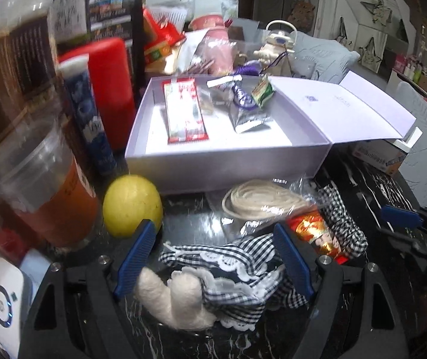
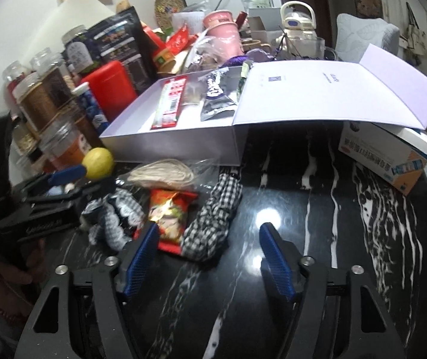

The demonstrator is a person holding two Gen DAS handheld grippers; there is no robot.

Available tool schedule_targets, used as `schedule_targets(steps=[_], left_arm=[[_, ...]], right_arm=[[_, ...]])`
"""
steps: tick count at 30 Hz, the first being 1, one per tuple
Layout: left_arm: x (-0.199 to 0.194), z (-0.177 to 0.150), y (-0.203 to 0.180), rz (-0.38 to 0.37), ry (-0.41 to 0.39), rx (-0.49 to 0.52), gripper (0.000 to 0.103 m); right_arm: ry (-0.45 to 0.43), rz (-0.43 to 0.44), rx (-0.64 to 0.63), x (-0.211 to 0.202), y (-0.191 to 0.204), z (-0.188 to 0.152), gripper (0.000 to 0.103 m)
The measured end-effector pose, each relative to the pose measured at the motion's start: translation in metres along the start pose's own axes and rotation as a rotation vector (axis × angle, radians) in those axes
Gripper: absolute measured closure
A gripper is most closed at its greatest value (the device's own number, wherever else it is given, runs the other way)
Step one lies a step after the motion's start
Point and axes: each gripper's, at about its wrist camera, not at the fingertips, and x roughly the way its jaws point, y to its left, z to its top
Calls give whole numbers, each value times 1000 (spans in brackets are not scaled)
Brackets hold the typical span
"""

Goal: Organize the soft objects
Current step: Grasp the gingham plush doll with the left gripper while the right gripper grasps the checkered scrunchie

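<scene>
A plush doll [image 1: 228,272] in a black-and-white checked dress with white lace lies on the black marble table [image 2: 318,209]. My left gripper [image 1: 213,257] stands open astride it, blue pads on either side. In the right wrist view the doll [image 2: 114,212] lies in front of the left gripper [image 2: 72,182]. My right gripper [image 2: 209,257] is open, and a checked fabric piece [image 2: 213,215] lies just past its fingertips. A red snack packet [image 2: 168,218] rests beside its left pad. An open lilac box [image 1: 228,161] behind holds packets.
A coil of cord in a clear bag [image 1: 261,200] and a yellow ball [image 1: 132,203] lie before the box. Jars [image 1: 48,197] and a red container [image 1: 111,89] crowd the left. A printed carton [image 2: 393,155] sits under the box lid at right.
</scene>
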Motion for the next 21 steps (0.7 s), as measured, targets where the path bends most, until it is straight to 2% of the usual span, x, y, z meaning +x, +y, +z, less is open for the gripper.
schedule_targets(steps=[4,9,18,21], left_arm=[[-7,-8,2,-7,12,5,21],[-17,-19,2,-11,33,21,21],[-35,-48,2,-34,80,0,21],[-40,-58,0,-12,66,13,21]], right_arm=[[30,-3,-5,17,0,8,45],[74,-2,-23,34,3,8,58],[91,-19,-55,35,4,-5,78],[86,-33,-78,29,6,-10,80]])
